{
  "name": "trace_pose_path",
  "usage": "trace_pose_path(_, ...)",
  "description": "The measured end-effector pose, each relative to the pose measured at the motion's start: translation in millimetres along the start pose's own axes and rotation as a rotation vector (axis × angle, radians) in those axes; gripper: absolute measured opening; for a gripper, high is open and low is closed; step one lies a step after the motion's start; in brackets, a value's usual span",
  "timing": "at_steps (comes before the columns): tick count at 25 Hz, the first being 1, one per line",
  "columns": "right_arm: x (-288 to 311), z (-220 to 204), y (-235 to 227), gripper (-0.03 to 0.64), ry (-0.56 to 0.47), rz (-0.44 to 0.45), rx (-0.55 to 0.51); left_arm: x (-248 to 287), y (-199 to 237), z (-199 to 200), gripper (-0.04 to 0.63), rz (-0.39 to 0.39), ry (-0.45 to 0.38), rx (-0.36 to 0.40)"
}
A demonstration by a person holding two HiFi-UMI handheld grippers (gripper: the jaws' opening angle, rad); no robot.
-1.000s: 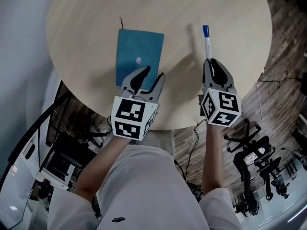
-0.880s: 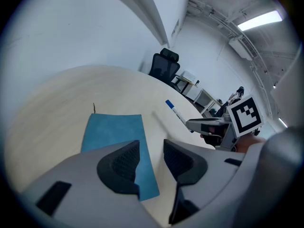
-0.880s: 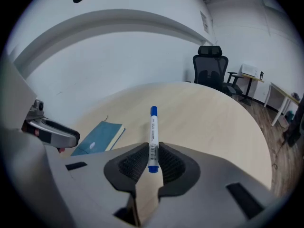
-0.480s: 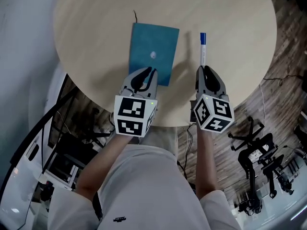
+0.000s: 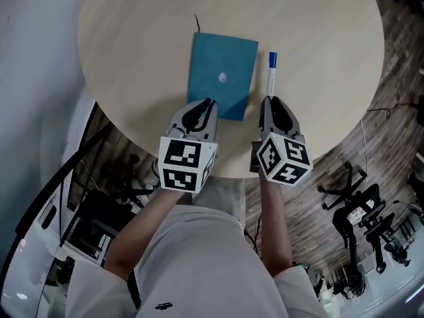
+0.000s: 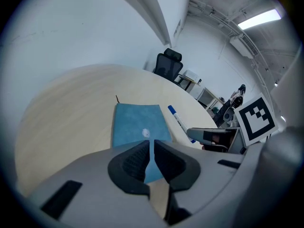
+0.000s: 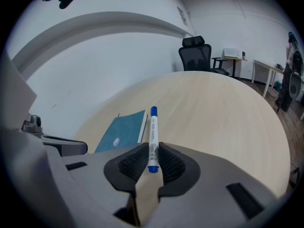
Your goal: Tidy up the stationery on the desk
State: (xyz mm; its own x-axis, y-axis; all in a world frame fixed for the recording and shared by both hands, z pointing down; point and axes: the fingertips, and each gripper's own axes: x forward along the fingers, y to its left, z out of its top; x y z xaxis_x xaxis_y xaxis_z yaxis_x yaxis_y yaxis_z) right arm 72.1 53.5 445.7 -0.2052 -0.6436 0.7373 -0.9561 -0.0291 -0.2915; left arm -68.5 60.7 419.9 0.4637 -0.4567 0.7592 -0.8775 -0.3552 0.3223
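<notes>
A teal notebook (image 5: 222,75) with a small white spot lies on the round pale wooden table (image 5: 132,58). My left gripper (image 5: 200,105) is at its near edge. Its jaws have just been closing and now pinch that edge (image 6: 137,122), with blue showing in the thin gap at the left gripper (image 6: 151,144). A white marker pen (image 5: 271,75) with a blue cap lies just right of the notebook and parallel to it. My right gripper (image 5: 271,103) is shut on the pen's near end (image 7: 153,132), between the pads of the right gripper (image 7: 153,151). The notebook (image 7: 121,132) shows to the pen's left.
The table's near rim (image 5: 232,171) runs right under both grippers. A black office chair (image 7: 197,51) and white desks stand beyond the far side of the table. Black stands and cables (image 5: 358,217) lie on the wood floor at the right.
The left jaws closed onto the notebook's near edge and slid it to the right. The right gripper carried the pen to the left. Notebook and pen now lie close side by side.
</notes>
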Motion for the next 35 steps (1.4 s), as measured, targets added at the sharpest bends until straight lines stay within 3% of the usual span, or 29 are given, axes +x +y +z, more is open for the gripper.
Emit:
trace_pose_path(20,27,-25,31,0.089,0.064,0.111,0.198,3,14,-13,0.044,-0.018,0.024,-0.017)
trace_pose_path(25,28,-26,38,0.107,0.078,0.158,0.164,4,16,-13,0.044,-0.019,0.026,-0.019)
trace_pose_path(35,10,-17,34,0.117,0.067,0.126,0.113,-11,17,2,0.044,-0.009,0.014,-0.008)
